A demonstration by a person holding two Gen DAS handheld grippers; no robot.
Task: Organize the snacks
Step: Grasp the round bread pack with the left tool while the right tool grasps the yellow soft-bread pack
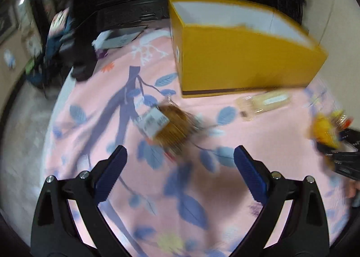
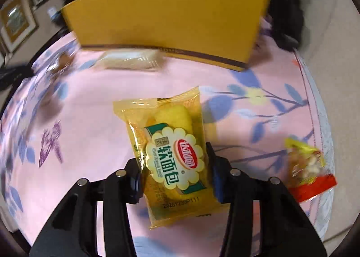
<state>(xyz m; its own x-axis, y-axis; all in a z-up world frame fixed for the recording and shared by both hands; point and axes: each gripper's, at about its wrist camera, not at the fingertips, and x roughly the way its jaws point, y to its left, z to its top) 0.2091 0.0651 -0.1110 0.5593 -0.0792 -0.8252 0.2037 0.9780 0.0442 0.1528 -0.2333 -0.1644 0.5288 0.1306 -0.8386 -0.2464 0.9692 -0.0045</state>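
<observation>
Right gripper (image 2: 174,180): clenched on the yellow bread packet (image 2: 171,155), one jaw on each long edge (the blue pads press the wrapper in from both sides).

Bread packet axis: long axis runs roughly 11 to 5 o'clock in the right wrist view, nearly along the fingers, with the far end sticking out past the tips toward the box.

Yellow box (image 2: 166,18): at 12 o'clock from the held packet, standing on the pink floral cloth (image 2: 78,122); its open top shows in the left wrist view (image 1: 225,16), a white inside and no snack visible in it.

Key relation: the packet lies straight below the box's front wall in the right view, so my guess is that the next move is a lift and a carry forward over that wall, nose first.

Left gripper (image 1: 180,164): released, jaws spread wide, touching nothing.

Brown snack pack (image 1: 166,126): on the cloth just beyond the left fingertips at 12 o'clock, long axis about 10 to 4; the left hand is clearly the nearer one.

Clear-wrapped snack (image 1: 265,101): lying against the foot of the box, long axis across the view.

Red-and-yellow packet (image 2: 308,173): on the cloth at 3 o'clock of the right gripper, apart from it.
</observation>
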